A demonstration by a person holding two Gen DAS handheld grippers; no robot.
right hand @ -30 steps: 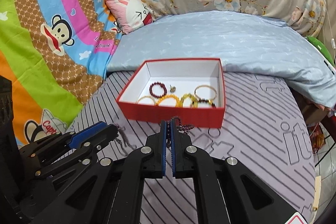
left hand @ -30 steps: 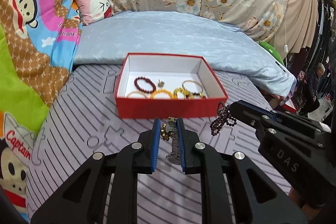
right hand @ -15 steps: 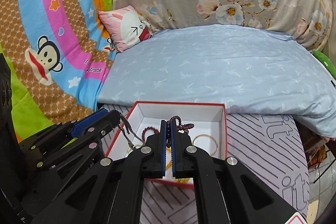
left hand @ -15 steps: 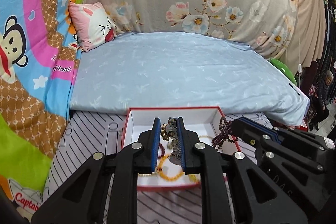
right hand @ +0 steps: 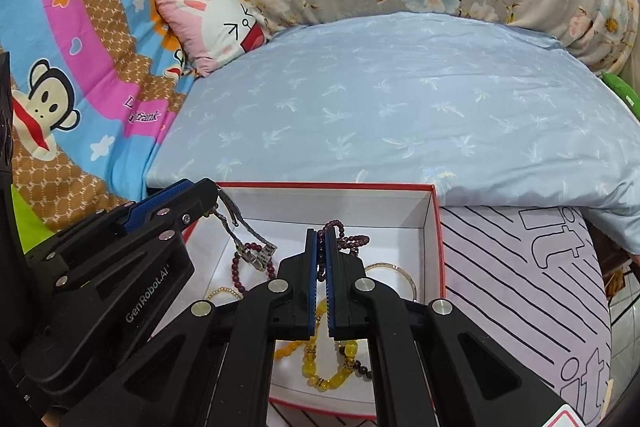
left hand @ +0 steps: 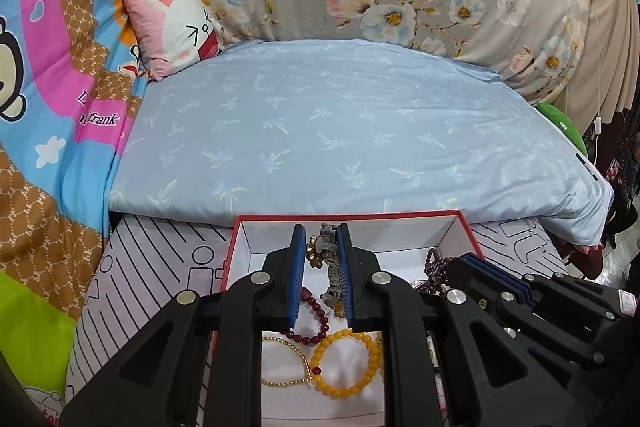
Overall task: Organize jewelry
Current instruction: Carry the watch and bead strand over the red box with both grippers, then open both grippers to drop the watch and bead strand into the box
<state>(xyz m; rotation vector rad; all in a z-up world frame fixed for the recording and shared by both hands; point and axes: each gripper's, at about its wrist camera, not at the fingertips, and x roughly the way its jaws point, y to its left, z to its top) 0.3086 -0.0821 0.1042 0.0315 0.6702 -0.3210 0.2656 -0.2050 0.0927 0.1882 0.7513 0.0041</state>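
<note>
The red box (left hand: 466, 227) with its white inside is the landmark: it sits on a striped grey mat (left hand: 160, 251), its far wall just short of the edge of a pale blue quilt (left hand: 340, 131), which slightly overlaps the box's far right corner in the right wrist view. The left gripper (left hand: 322, 239) hangs over the box's far half, its blue pads clamped on a metal watch (left hand: 330, 259) whose band dangles down inside the box; in the right wrist view the band (right hand: 244, 235) trails toward the dark red bead bracelet (right hand: 256, 259) on the box floor. The right gripper (right hand: 320, 243) is pressed together on a string of dark purple beads (right hand: 348, 239), held over the box's middle, the loose loop draping toward the right wall. On the floor nearer the near wall lie a yellow bead bracelet (left hand: 346, 363), a thin gold chain (left hand: 288, 359) and a gold bangle (right hand: 396, 275). The floor along the far wall is bare white. Outside the box, the mat runs open to its left and right; a pink pillow (left hand: 172, 27) lies well beyond the far wall.
</note>
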